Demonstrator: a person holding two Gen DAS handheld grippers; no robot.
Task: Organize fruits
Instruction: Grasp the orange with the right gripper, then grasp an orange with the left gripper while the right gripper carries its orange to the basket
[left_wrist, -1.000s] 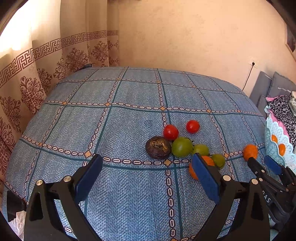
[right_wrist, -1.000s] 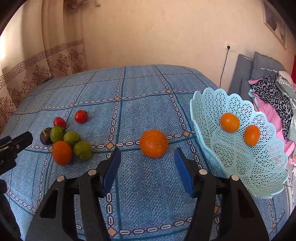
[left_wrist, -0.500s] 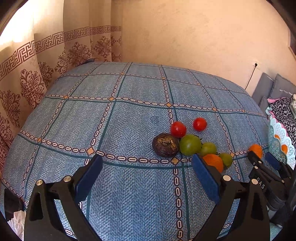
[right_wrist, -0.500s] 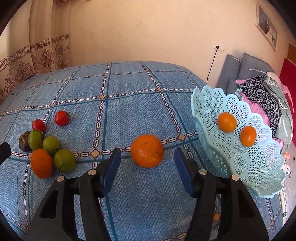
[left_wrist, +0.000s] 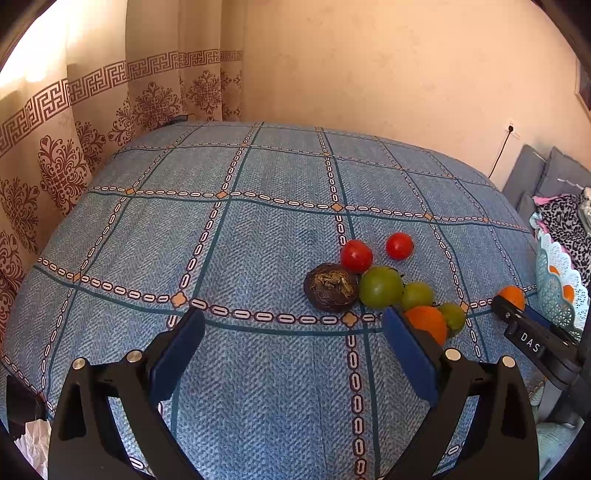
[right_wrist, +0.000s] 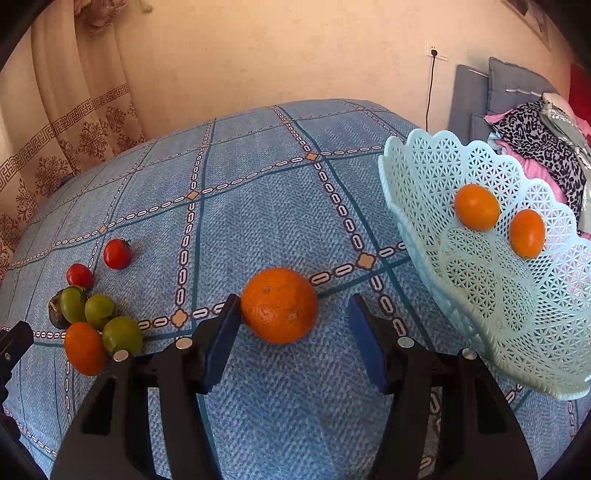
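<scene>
The orange (right_wrist: 279, 305) lies on the blue bed cover (right_wrist: 258, 206), between the spread fingers of the right gripper (right_wrist: 293, 338), beside the basket (right_wrist: 480, 295). The left gripper (left_wrist: 291, 354), also spread, half hides another orange (left_wrist: 426, 322).

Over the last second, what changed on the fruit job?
The right tongs closed in on the lone orange: it now sits between the open fingers, one pad at its side, not yet gripped. The left tongs drifted slightly, still open and empty. The fruit pile and basket with two oranges stayed put.
</scene>
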